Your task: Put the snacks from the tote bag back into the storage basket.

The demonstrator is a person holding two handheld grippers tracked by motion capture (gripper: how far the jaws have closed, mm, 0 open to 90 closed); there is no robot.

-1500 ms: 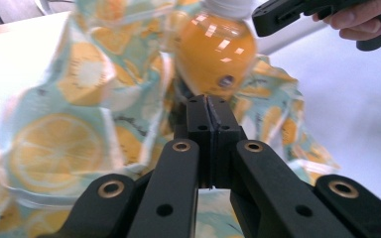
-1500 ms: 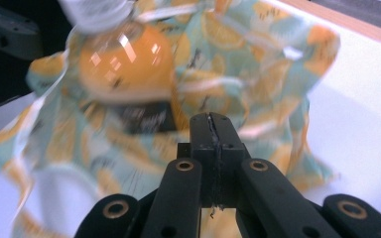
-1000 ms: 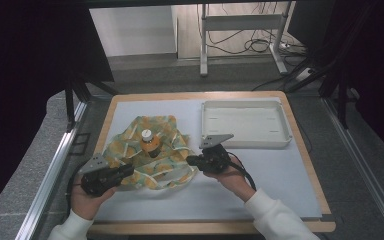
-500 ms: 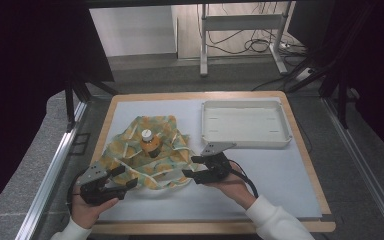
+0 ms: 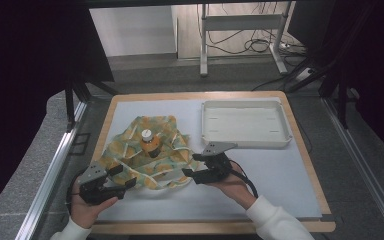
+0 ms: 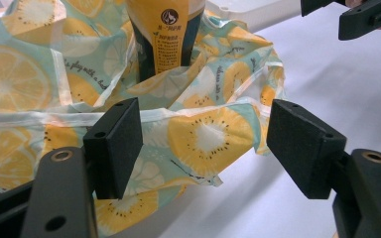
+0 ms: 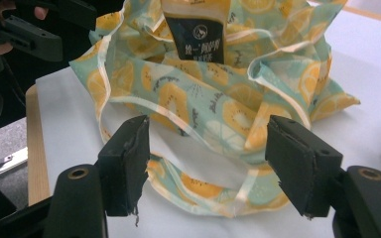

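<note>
Thin printed cloth bag (image 5: 145,155) looked soft and creased; the bottle (image 5: 150,143) before each hand-held gripper wore a glossy label; surface (image 5: 280,175) was matt.

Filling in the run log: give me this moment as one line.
left gripper: open, just released | right gripper: open, just released | fruit-print bag: slack around bottle | tray: unused

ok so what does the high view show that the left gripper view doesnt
High view alone: the white tray at the table's far right, the bottle's cap, both forearms, and the left gripper from outside. Left gripper view alone: the bottle's label print and its own open pads close up. Both: the fruit-print bag around the bottle, and the right gripper.
</note>
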